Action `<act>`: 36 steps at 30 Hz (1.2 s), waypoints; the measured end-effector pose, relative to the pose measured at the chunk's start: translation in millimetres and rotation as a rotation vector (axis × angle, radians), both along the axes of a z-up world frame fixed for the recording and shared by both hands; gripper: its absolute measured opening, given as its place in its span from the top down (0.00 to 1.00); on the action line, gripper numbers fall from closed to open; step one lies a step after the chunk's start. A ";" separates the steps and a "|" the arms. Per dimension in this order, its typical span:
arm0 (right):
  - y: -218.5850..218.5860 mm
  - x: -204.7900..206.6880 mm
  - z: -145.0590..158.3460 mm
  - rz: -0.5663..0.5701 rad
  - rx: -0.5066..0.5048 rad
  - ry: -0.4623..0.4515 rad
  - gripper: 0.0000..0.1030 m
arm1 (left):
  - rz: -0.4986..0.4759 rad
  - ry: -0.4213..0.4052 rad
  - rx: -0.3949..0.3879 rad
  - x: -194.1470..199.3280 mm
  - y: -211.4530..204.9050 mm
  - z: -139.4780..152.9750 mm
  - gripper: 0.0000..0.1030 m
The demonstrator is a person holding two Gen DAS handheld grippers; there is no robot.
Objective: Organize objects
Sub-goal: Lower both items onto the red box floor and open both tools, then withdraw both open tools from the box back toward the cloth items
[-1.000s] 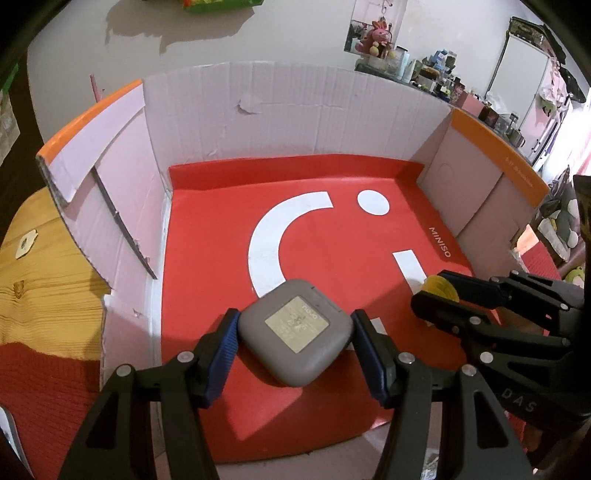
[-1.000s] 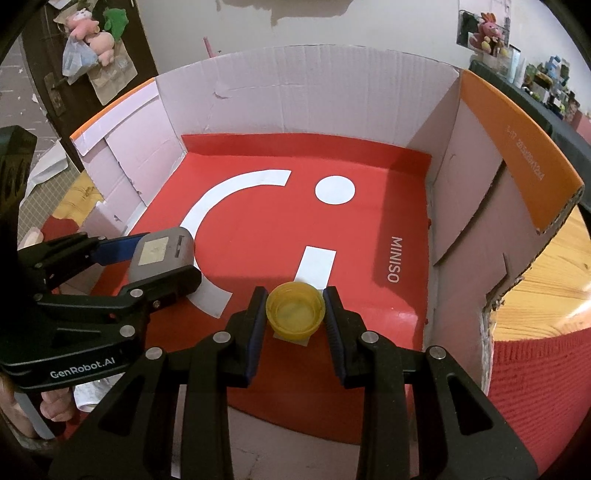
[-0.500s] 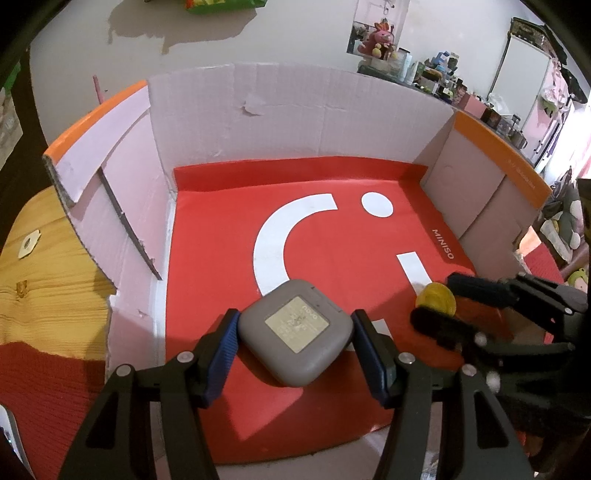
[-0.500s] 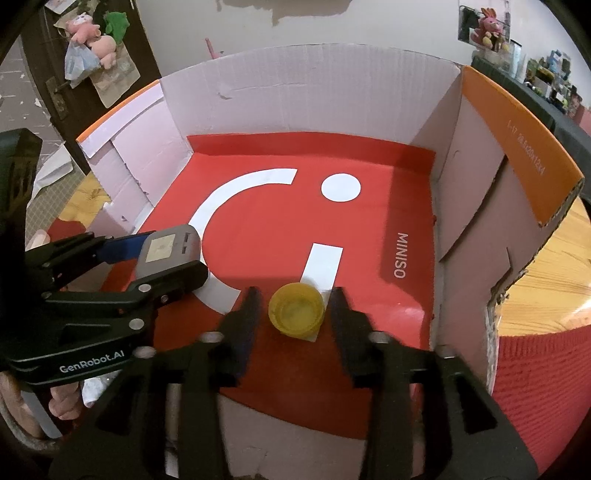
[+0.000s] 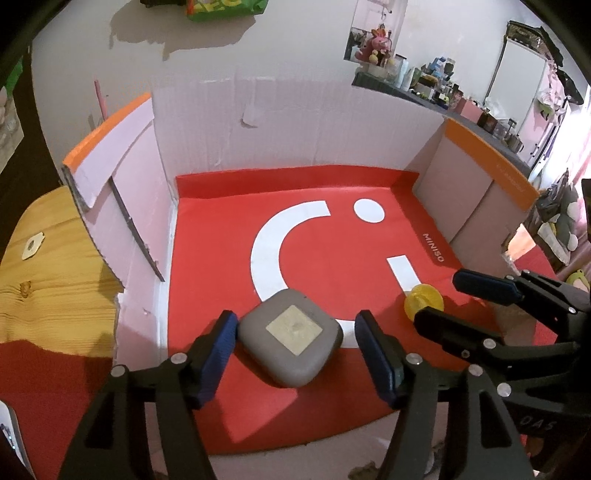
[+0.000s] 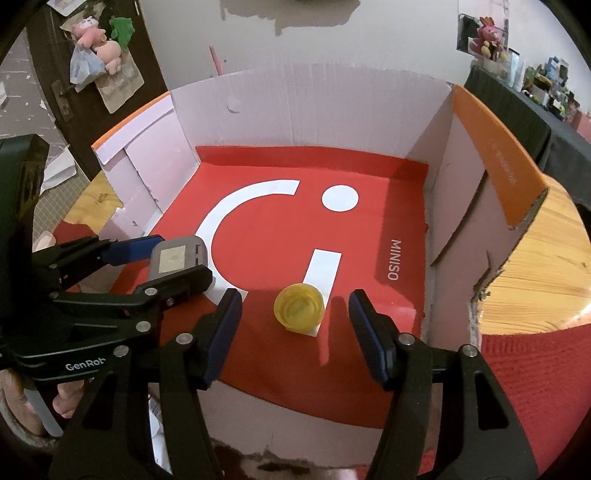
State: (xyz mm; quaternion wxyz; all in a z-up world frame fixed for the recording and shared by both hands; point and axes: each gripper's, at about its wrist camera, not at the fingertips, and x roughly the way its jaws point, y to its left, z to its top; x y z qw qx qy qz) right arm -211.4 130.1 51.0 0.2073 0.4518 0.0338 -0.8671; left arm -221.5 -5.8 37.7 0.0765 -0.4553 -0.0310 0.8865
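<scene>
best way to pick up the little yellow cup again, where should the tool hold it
Grip the yellow cup across its round side wall, just below the rim, coming down from above and the near side. It stands upright, mouth up, on the red mat, and the right tool already straddles it, with a clear gap each side.

Dim indoor light, soft shadows on the red liner [image 5: 229, 258], sharp focus — heavy fisheye bending, dark corners

Plush toys [image 6: 99, 35] hang on a dark door [image 6: 48, 74]; cluttered shelf [image 5: 443, 92] behind.
</scene>
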 end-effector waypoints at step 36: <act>5.7 61.3 37.2 0.006 -0.030 0.097 0.20 | 0.054 0.118 -0.035 57.6 -5.6 32.2 0.07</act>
